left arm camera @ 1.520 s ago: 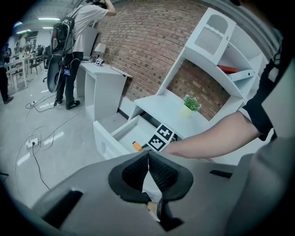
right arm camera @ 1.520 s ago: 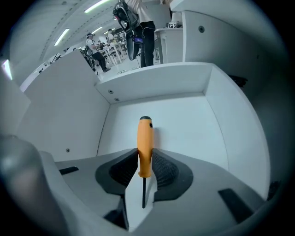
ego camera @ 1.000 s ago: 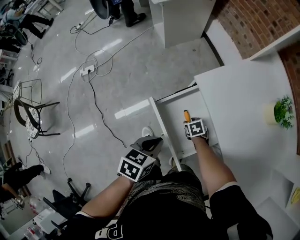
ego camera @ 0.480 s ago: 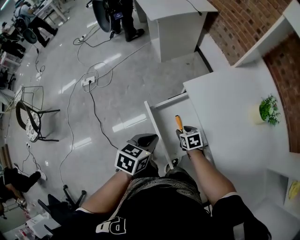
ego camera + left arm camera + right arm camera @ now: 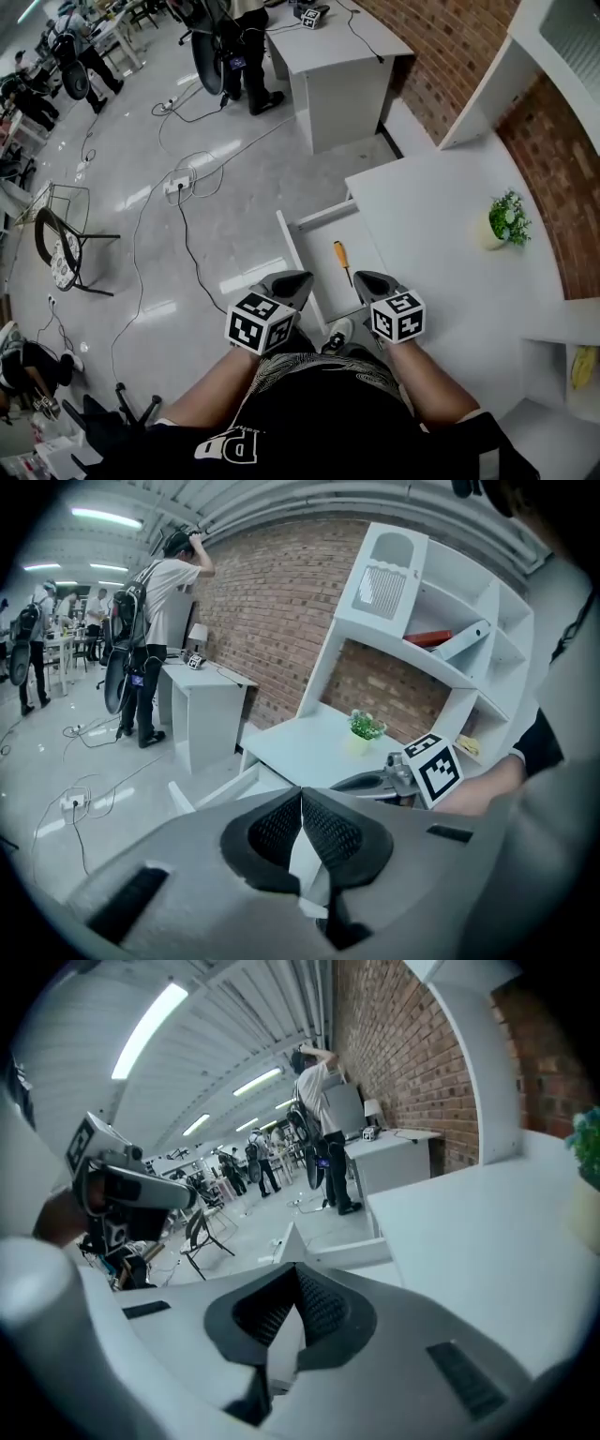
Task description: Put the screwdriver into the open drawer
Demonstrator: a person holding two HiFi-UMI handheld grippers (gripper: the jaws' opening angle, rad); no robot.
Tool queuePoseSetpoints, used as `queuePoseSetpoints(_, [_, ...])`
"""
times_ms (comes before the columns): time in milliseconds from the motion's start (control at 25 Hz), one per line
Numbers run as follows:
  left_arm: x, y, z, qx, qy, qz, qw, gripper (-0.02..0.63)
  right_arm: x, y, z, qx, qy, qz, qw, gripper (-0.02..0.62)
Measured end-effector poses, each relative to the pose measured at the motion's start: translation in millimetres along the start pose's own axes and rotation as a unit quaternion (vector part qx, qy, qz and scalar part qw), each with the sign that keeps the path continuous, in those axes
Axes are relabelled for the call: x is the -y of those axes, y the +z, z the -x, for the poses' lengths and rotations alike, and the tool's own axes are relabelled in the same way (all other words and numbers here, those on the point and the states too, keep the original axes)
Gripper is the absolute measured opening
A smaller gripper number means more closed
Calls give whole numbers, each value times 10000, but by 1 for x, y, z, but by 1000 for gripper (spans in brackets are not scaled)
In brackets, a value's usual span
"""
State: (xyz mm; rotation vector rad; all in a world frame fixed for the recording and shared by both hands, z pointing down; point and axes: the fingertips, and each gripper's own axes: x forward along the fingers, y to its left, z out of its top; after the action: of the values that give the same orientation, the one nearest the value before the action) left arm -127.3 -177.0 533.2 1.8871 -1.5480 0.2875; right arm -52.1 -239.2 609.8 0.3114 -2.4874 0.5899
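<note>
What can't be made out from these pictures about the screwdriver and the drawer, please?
- Screwdriver tip type: too small in the head view.
- Drawer near end: covered in the head view by the right gripper.
- Screwdriver in either gripper view: not visible; each gripper's own body fills the lower picture.
- Yellow item at lower right: cut off by the head view's right edge.

The screwdriver (image 5: 342, 262) is orange-handled, the drawer (image 5: 367, 257) white, the wall (image 5: 424, 49) red brick.
</note>
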Motion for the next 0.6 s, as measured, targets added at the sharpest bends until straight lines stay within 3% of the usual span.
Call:
queuePoseSetpoints(280, [36,10,23,222,-179,-216,9994,18,-38,31,76,745,411,-383,9956,5])
queuePoseSetpoints(600, [53,-3,51,321,-562,-362,9972,18,-70,18,104,1108,107,-567,9922,5])
